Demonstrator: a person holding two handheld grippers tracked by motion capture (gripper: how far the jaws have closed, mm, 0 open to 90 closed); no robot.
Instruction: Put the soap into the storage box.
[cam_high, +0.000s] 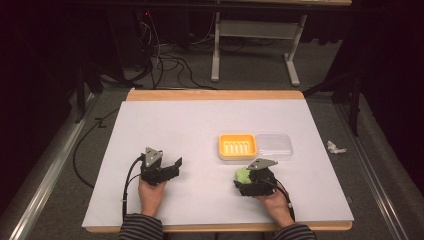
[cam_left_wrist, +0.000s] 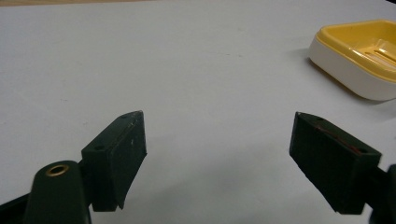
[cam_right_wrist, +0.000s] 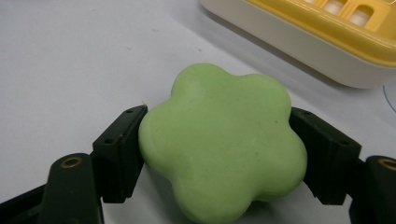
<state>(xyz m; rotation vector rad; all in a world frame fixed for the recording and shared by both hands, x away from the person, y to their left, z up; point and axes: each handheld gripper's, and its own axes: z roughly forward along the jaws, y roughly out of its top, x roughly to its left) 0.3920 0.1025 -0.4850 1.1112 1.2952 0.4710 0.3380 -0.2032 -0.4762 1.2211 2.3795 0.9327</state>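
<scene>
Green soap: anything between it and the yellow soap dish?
Nothing visible. The right claw is shut on the green flower-shaped soap; bare white table lies between it and the open yellow soap dish. The clear lid sits beside the dish.

Ahead of the right gripper (cam_high: 243, 178) stands the yellow soap dish (cam_high: 237, 146), its clear lid (cam_high: 274, 145) beside it; the tabletop (cam_high: 165, 125) ahead of the left gripper (cam_high: 172, 166) lies bare.

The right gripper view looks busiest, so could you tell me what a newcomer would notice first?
The green flower-shaped soap stands out, clamped from both sides by the right gripper just above the white table. Just beyond it lies the yellow soap dish, with a clear lid beside it. The left gripper is open over bare table.
</scene>
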